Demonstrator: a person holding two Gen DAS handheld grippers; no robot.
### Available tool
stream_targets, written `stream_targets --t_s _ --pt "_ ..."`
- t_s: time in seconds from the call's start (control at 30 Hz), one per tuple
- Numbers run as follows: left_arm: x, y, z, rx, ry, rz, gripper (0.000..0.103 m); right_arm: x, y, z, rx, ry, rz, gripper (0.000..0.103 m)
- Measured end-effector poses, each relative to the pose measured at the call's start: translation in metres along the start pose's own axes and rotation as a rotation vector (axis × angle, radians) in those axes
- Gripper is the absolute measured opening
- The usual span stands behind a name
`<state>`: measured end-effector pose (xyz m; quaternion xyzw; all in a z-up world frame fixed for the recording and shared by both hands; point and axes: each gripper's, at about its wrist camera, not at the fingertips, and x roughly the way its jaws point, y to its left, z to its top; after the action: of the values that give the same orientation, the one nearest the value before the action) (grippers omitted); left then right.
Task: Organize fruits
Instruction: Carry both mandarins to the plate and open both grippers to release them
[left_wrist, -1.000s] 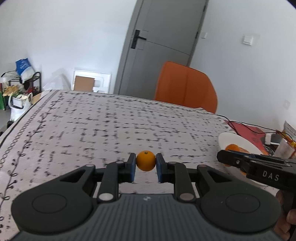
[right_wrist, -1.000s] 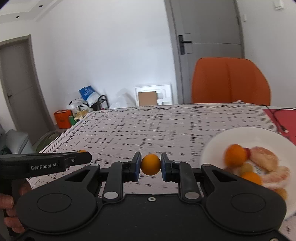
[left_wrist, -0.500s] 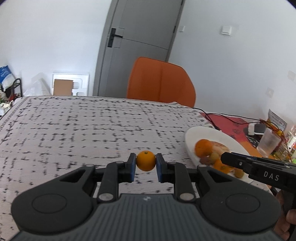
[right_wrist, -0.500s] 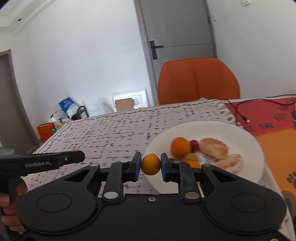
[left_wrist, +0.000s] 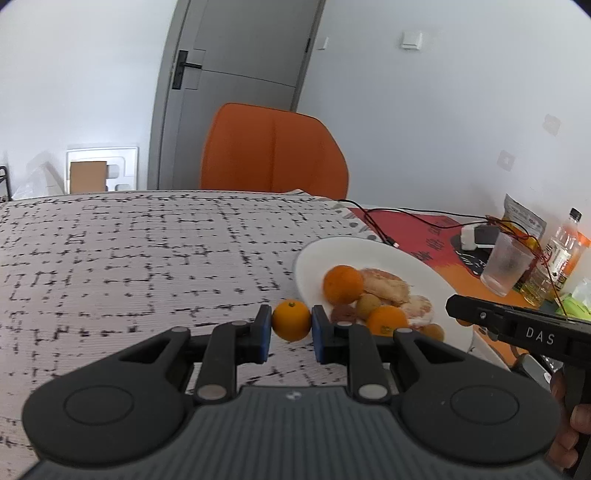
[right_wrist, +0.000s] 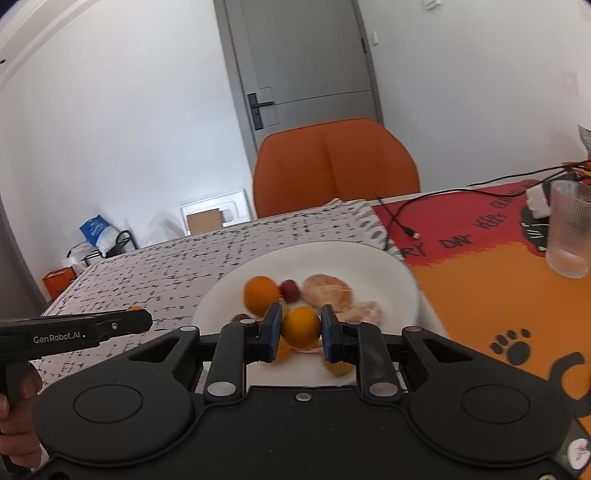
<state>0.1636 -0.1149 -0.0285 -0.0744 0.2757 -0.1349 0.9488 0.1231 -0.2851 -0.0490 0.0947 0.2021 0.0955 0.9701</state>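
Left gripper (left_wrist: 291, 325) clamps a small orange (left_wrist: 291, 319) above the surface (left_wrist: 129, 258), just beside the white plate's (left_wrist: 314, 258) left rim. Right gripper (right_wrist: 301, 332) clamps a second orange (right_wrist: 300, 327) over the plate, above the piled fruit (right_wrist: 325, 291).

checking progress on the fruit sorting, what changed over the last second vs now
Both grippers swung toward the white plate. The right gripper, off to the plate's left a second ago, now carries its small orange over the piled fruit. The left gripper brought its own orange up beside the plate's left rim, not yet over it. Neither let go; both stay shut on their fruit, and the plate's pile looks unchanged.
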Motion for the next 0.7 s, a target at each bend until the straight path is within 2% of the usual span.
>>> stream_targets --t_s 0.4,0.5,0.7 --pt "0.018 -0.034 0.002 0.047 0.02 -0.043 0.021 -0.006 -0.035 0.003 0.04 -0.024 -0.039 0.021" --pt "0.021 -0.039 0.003 0.057 0.024 -0.047 0.021 -0.007 -0.04 0.004 0.057 -0.039 -0.021 0.028" --pt "0.027 -0.052 0.005 0.078 0.028 -0.061 0.021 -0.014 -0.047 0.003 0.073 -0.053 -0.035 0.028"
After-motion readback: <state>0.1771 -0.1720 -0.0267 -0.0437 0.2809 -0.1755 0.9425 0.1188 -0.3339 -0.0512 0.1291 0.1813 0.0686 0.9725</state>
